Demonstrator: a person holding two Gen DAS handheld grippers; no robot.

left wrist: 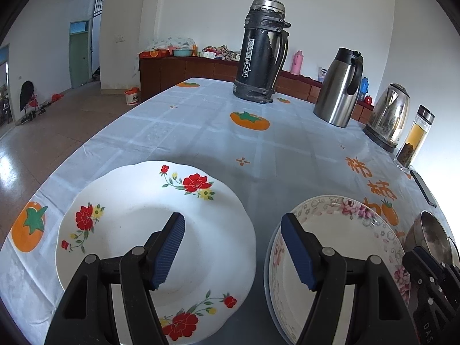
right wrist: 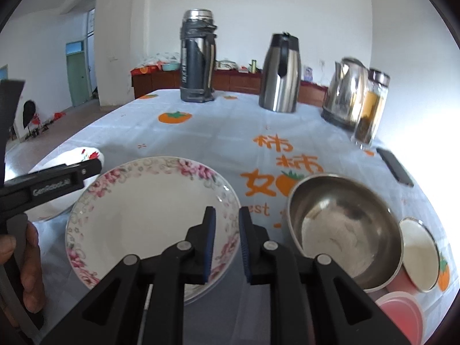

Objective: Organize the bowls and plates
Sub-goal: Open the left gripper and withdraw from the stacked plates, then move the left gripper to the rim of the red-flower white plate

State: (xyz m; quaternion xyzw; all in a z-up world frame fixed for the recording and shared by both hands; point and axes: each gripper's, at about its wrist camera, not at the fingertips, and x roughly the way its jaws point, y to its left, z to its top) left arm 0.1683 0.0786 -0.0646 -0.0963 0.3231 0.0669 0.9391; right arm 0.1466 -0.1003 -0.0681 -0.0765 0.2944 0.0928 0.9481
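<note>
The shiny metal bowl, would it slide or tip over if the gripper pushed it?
The metal bowl looks thin and probably light, so a push would likely make it slide on the smooth tablecloth. Its sides curve down to a narrower bottom, so a push near the rim might rock it. It probably would not break.

A home dining room: persimmon-print tablecloth [left wrist: 201,120], thermos flasks [left wrist: 263,51], kettle [left wrist: 389,115], wooden sideboard [left wrist: 184,72] behind.

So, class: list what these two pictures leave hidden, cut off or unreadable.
- Pink container, right wrist view: cut off by the frame edge, contents unseen.
- Steel bowl, left wrist view: partly behind the right gripper.
- Plate under the pink-flowered plate: only a rim shows, pattern hidden.
</note>
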